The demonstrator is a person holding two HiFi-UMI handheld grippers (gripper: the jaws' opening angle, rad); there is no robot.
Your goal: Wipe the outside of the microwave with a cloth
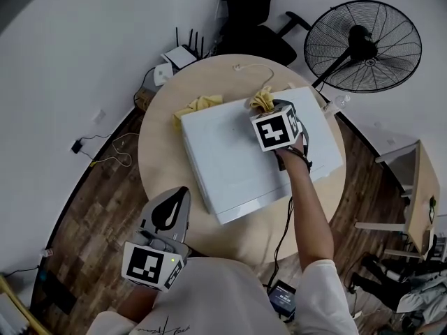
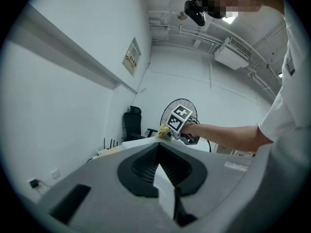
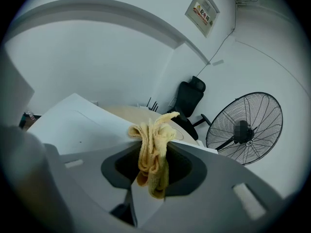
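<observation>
Though plainly printed in red and green, proved too small to read: the framed sign (image 3: pixel 203 5) high on the wall. Found no words on the marker cubes either, only black-and-white squares, and no brand on the microwave (image 1: pixel 237 162). Saw that as a plain white box with a smooth top, set askew across the middle of the round wooden table (image 1: pixel 157 166) and covering much of it. Found the right gripper (image 1: pixel 265 109) at the far edge of the microwave's top, jaws clamped on a bunched yellow cloth (image 3: pixel 151 154) that stuck out past the tips and hung in folds between them. Noted the right arm stretched forward over the microwave's right side, forearm bare, white sleeve at the elbow, hand (image 1: pixel 293 153) wrapped round the handle. Spotted a second yellow cloth (image 1: pixel 198 107) lying on the table against the microwave's far left corner. Found the left gripper (image 1: pixel 176 199) low and close to the body, over the table's near left edge, well apart from the microwave, jaws together with nothing between them.
</observation>
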